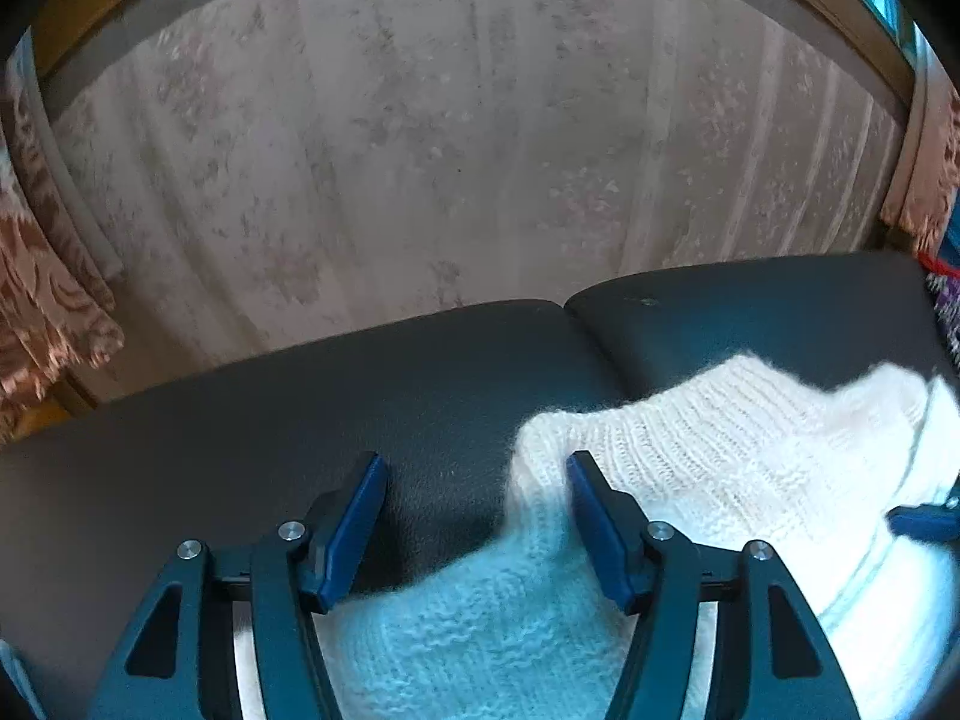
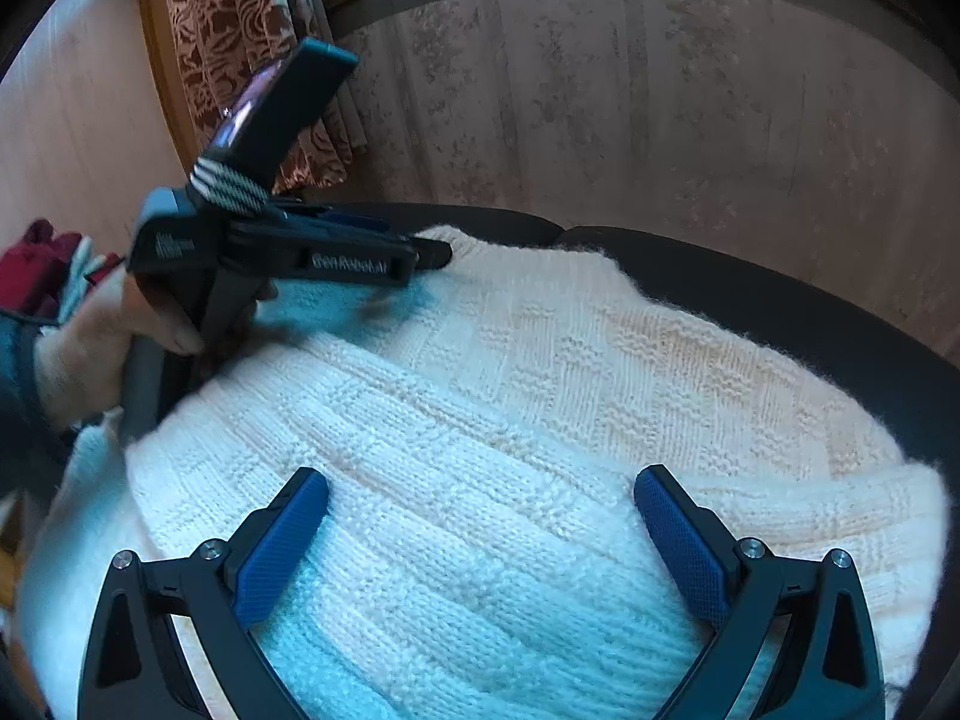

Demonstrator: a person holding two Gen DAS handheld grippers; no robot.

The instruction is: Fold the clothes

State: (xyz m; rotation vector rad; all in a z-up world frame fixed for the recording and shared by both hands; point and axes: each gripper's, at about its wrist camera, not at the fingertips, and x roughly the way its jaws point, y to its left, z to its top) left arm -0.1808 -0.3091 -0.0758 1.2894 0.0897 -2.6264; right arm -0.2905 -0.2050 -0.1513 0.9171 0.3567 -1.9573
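A white knitted sweater (image 2: 510, 408) lies on a black padded surface (image 2: 840, 330). My right gripper (image 2: 480, 504) is open just above the sweater's middle, holding nothing. My left gripper (image 1: 474, 474) is open at the sweater's left edge (image 1: 690, 456), its right finger over the knit and its left finger over the bare black surface (image 1: 300, 408). The left gripper also shows in the right wrist view (image 2: 432, 255), held by a hand (image 2: 108, 330) at the sweater's far left corner. A blue fingertip (image 1: 924, 522) of the right gripper shows at the right edge of the left wrist view.
A pale floral curtain (image 1: 450, 150) hangs behind the padded surface. Brown patterned drapes (image 2: 240, 30) hang at the sides. Red cloth (image 2: 36, 264) lies at the far left. A seam (image 1: 570, 306) splits the black cushions.
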